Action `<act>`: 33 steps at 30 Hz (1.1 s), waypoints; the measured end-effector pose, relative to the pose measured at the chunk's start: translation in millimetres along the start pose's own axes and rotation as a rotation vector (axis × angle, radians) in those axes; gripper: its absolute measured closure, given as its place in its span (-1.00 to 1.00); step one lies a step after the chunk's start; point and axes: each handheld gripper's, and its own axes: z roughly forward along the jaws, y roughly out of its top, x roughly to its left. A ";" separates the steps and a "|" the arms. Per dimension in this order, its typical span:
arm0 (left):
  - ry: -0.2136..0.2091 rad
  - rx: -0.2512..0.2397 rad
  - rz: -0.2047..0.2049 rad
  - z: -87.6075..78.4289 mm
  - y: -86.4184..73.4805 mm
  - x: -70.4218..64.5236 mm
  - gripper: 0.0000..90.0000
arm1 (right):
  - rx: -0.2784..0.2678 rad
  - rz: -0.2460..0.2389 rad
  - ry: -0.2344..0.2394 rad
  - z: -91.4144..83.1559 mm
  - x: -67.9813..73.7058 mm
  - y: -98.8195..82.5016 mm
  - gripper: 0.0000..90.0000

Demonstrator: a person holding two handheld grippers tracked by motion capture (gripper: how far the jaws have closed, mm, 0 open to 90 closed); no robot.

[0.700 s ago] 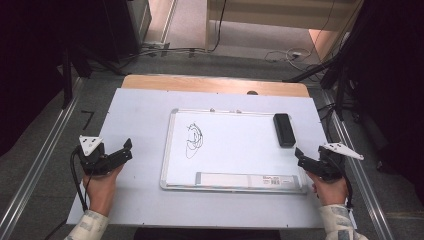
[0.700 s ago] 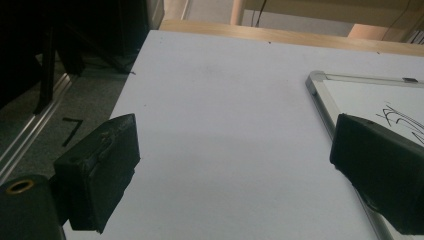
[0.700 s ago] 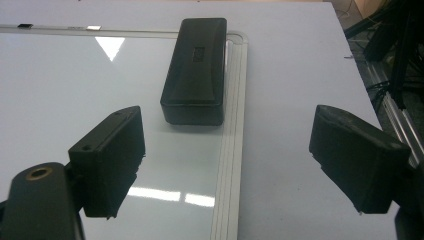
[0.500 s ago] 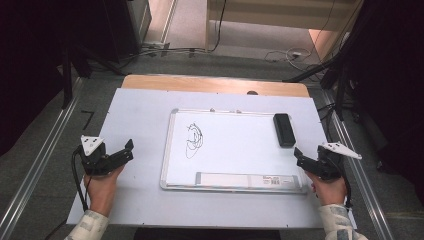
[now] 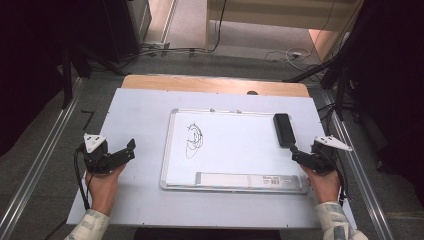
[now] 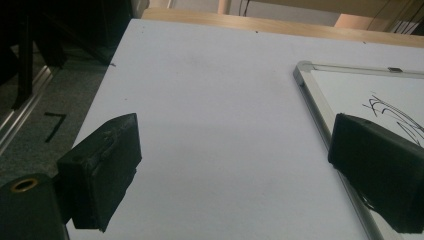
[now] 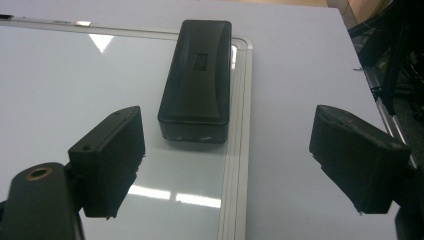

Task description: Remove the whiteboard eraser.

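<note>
A whiteboard [image 5: 235, 150] lies flat in the middle of the white table, with a black scribble [image 5: 193, 141] on its left part. A black eraser [image 5: 284, 129] rests on the board's far right edge. My right gripper [image 5: 295, 154] is open just in front of the eraser, apart from it. In the right gripper view the eraser [image 7: 197, 75] lies ahead between the spread jaws of the right gripper [image 7: 230, 122]. My left gripper [image 5: 129, 150] is open over bare table left of the board. In the left gripper view the left gripper [image 6: 235, 135] holds nothing, and the board's corner [image 6: 310, 90] and scribble [image 6: 390, 112] show at right.
The white tabletop [image 5: 140, 115] has a wooden strip [image 5: 215, 84] along its far edge. Metal rails [image 5: 45, 160] run along both sides of the table over grey floor. A printed label strip [image 5: 245, 178] lies along the board's near edge. Cables cross the floor beyond the table.
My right gripper has crept forward and left toward the eraser's near end. The left gripper has hardly moved. Both stay open.
</note>
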 end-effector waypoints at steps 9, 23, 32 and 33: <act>-0.018 0.012 0.001 0.3 0.5 -2.6 -0.78 | 0.012 -0.013 0.000 19.4 6.1 15.2 -0.71; -0.013 0.006 -0.002 -0.7 1.0 -0.7 -0.78 | 0.036 -0.019 -0.025 44.7 9.1 27.1 -0.71; -0.019 0.015 0.001 -0.3 0.7 -0.7 -0.78 | 0.046 -0.020 -0.038 66.3 12.8 33.3 -0.68; -0.019 0.015 0.000 -0.1 0.6 -0.6 -0.78 | 0.042 -0.020 -0.037 68.5 13.3 33.7 -0.63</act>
